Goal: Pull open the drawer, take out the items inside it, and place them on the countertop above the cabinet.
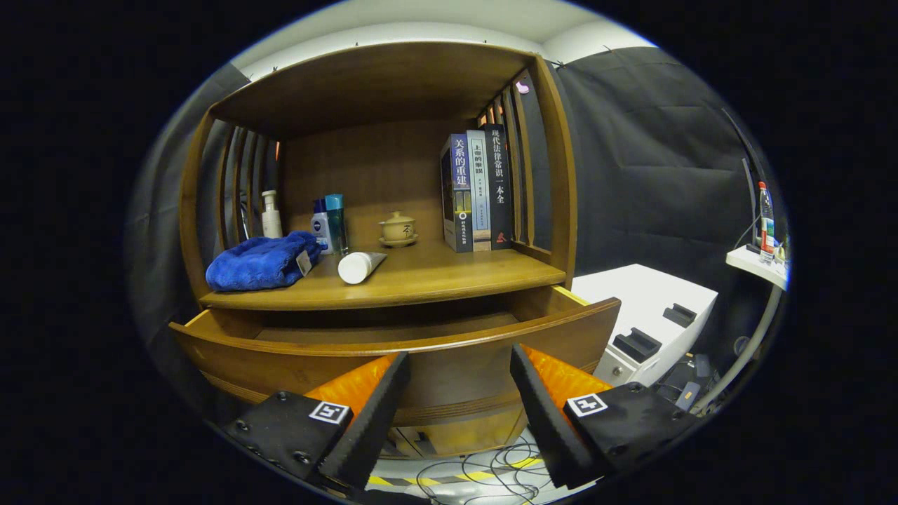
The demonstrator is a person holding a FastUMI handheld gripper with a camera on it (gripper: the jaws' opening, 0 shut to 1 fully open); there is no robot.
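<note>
The wooden drawer [421, 347] of the cabinet stands pulled open, its curved front just ahead of my fingers. What I see of its inside is bare wood; the front wall hides the near part. My gripper [459, 361] is open, nothing between its fingers, level with the drawer front. On the countertop [435, 277] above lie a folded blue towel [261, 263] and a white tube [359, 266] on its side.
Further back on the countertop stand a white pump bottle [271, 215], two small bottles [330, 224], a lidded ceramic cup [398, 229] and three upright books [477, 191]. A white cabinet [649, 315] sits to the right. Cables [477, 470] lie on the floor below.
</note>
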